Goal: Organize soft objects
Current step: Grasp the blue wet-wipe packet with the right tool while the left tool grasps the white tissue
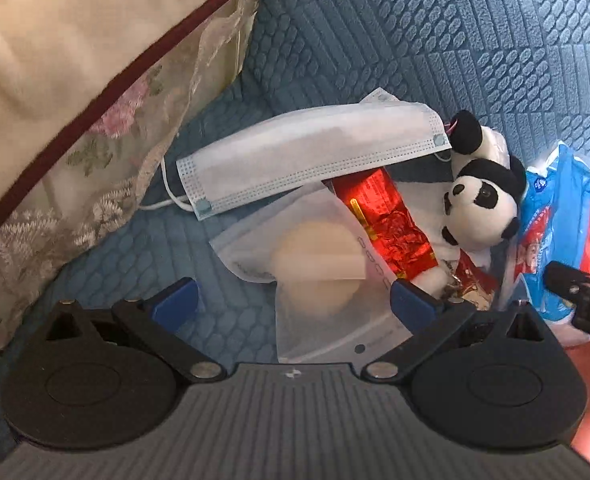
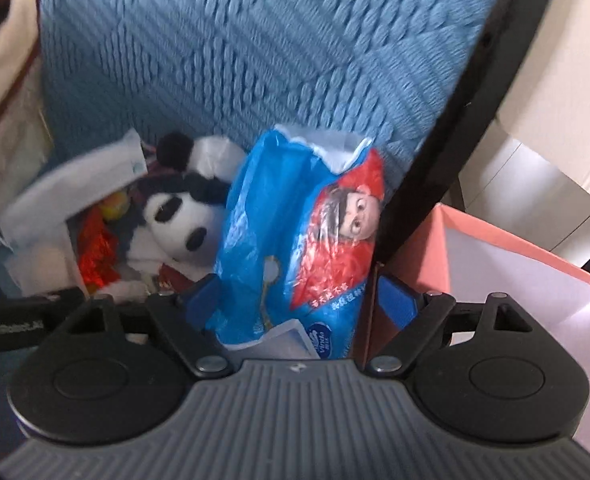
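From the left wrist, the left gripper (image 1: pixel 293 300) has its jaws wide apart, pads touching nothing; a frosted pouch (image 1: pixel 315 280) holding a pale round puff lies between them on the blue quilted cover (image 1: pixel 415 40). At one o'clock from the pouch sits a red foil packet (image 1: pixel 379 220), and farther at two o'clock a panda plush (image 1: pixel 481 204). A face mask (image 1: pixel 307 156) drapes over the pile at twelve o'clock. A cream cushion with dark red piping (image 1: pixel 55 60) leans in at ten o'clock. At three o'clock the other tool's black tip intrudes.

From the right wrist, the right gripper (image 2: pixel 299 300) stands spread around a blue tissue pack (image 2: pixel 291 240), which rises between the fingers; whether the pads press on it I cannot tell. At nine o'clock of the pack lies the panda, at three o'clock an open pink box (image 2: pixel 475 236).
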A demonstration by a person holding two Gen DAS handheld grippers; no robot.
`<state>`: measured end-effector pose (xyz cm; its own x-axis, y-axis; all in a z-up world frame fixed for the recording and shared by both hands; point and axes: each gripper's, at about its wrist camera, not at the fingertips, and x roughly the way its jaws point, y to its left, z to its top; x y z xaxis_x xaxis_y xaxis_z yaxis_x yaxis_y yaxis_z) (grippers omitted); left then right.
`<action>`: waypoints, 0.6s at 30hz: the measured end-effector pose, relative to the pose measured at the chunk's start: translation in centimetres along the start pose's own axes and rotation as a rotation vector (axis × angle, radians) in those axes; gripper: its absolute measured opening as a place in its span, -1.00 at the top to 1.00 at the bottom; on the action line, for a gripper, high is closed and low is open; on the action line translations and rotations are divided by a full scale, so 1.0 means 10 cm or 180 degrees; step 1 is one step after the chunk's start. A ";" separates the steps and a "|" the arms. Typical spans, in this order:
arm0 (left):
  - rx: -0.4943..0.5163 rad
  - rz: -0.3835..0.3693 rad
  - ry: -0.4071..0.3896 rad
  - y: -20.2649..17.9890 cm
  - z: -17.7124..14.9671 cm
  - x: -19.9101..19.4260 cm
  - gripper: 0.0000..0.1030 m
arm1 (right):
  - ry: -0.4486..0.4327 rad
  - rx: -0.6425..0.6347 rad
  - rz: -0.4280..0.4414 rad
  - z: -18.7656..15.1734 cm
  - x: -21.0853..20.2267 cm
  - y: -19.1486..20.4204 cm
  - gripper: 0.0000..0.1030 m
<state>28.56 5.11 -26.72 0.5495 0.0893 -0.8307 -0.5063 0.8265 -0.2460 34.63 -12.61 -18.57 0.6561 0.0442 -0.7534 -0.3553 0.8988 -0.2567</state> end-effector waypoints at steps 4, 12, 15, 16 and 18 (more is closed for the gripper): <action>0.0079 0.0032 -0.0024 -0.03 -0.02 0.02 -0.90 | 0.0100 0.0019 0.0013 0.02 0.14 0.03 -0.68; 0.0663 0.0204 0.0005 -0.23 -0.05 0.04 -0.39 | 0.0432 0.0008 0.0163 0.08 0.35 0.10 -0.31; 0.0721 0.0188 -0.0015 -0.23 -0.04 0.04 -0.06 | 0.0513 0.0079 0.0255 0.08 0.39 0.11 0.22; 0.0741 0.0218 -0.0030 -0.23 -0.03 0.05 0.01 | 0.0535 0.0106 0.0298 0.08 0.39 0.11 0.34; 0.0791 0.0278 -0.0064 -0.21 -0.04 0.05 0.05 | 0.0552 0.0115 0.0328 0.07 0.39 0.13 0.48</action>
<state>29.68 3.18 -26.79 0.5252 0.1754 -0.8327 -0.3749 0.9261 -0.0415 37.18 -11.01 -21.42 0.4920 0.0638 -0.8682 -0.3886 0.9085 -0.1535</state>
